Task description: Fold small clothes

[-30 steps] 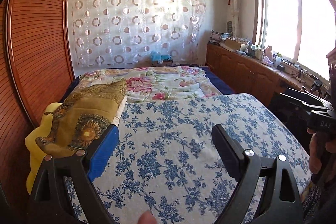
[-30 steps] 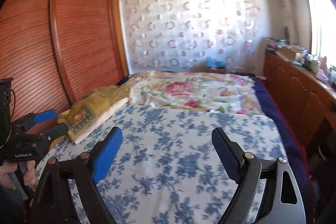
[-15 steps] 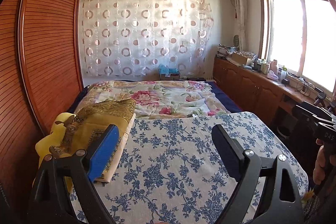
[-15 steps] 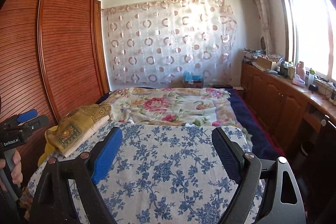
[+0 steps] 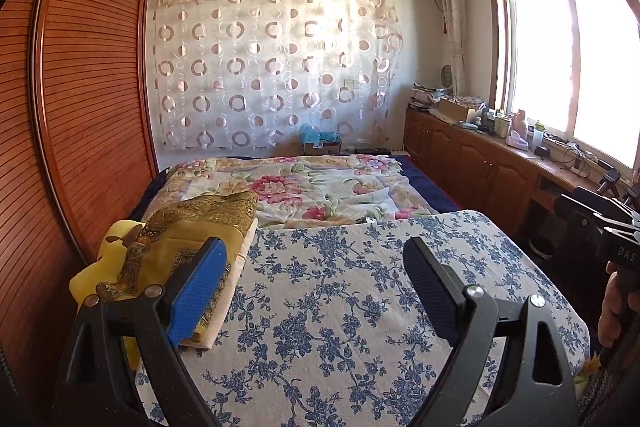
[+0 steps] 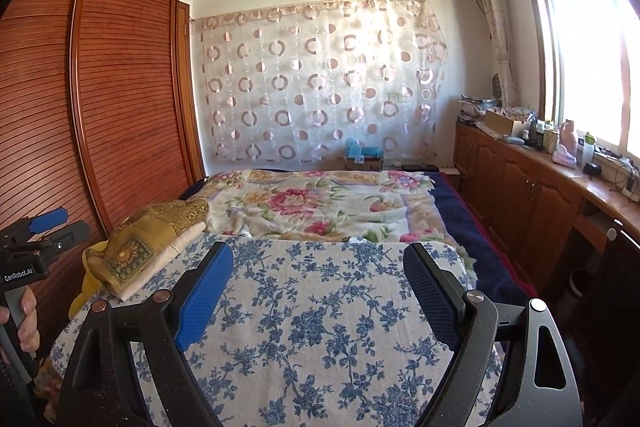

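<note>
A folded stack of small clothes, gold patterned on top with cream and yellow pieces below (image 5: 188,239), lies at the left edge of the blue-flowered cloth (image 5: 340,291) on the bed; it also shows in the right wrist view (image 6: 140,251). My left gripper (image 5: 316,279) is open and empty, held above the cloth, to the right of the stack. My right gripper (image 6: 320,283) is open and empty above the same cloth (image 6: 320,307). Each gripper shows at the edge of the other's view: the left gripper (image 6: 44,231) and the right gripper (image 5: 604,227).
A pink-flowered quilt (image 5: 320,187) covers the far half of the bed. A wooden slatted wardrobe (image 5: 80,107) stands close on the left. Low wooden cabinets with clutter on top (image 5: 480,155) run under the window on the right. A circle-patterned curtain (image 5: 272,75) hangs at the back.
Both grippers have pulled back and tilted up from the bed, so more of the room and ceiling shows. Both stayed open and empty.
</note>
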The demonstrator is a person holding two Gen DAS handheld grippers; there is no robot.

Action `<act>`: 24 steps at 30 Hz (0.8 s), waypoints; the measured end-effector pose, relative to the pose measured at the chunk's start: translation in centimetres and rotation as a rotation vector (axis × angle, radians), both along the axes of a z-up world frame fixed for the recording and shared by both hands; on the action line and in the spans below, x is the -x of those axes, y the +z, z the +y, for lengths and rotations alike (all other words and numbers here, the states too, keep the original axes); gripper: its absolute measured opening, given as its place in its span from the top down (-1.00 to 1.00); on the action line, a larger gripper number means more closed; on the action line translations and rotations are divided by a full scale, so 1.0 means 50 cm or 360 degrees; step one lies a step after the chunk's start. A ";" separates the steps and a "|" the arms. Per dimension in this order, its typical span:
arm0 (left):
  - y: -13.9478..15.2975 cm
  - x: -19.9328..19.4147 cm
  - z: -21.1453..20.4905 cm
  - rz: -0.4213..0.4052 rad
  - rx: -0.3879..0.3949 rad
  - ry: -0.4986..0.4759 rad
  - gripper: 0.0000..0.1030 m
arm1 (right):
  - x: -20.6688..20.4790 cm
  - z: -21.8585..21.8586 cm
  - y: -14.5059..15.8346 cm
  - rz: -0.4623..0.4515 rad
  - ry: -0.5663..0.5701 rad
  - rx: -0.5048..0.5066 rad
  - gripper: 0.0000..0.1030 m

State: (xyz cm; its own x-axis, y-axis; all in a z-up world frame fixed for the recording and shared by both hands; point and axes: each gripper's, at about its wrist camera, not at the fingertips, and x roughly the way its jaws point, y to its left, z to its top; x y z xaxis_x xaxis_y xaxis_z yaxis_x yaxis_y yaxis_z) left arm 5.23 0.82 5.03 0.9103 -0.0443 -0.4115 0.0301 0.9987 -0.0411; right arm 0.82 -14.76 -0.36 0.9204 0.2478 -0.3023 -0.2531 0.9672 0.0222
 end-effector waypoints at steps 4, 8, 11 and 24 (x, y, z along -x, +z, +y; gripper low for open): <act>-0.001 0.000 -0.001 -0.0002 -0.0003 0.0000 -0.76 | -0.022 -0.013 0.000 0.0001 0.0003 0.0003 -0.71; 0.001 0.000 -0.003 -0.0002 -0.0004 -0.0001 -0.76 | -0.025 -0.016 -0.002 0.0004 0.0000 0.0001 -0.71; 0.001 0.000 -0.003 -0.0002 -0.0008 0.0001 -0.76 | -0.024 -0.017 -0.002 0.0003 0.0000 0.0001 -0.71; 0.000 0.000 -0.005 -0.0002 -0.0009 -0.0003 -0.76 | -0.025 -0.023 -0.003 0.0001 0.0008 0.0000 -0.71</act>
State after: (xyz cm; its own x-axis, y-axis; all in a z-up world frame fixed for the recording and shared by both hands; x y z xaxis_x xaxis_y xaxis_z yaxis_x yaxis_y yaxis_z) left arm 5.23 0.56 5.01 0.9108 -0.0439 -0.4105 0.0320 0.9988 -0.0357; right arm 2.05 -15.89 -0.51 0.9189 0.2527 -0.3031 -0.2582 0.9658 0.0222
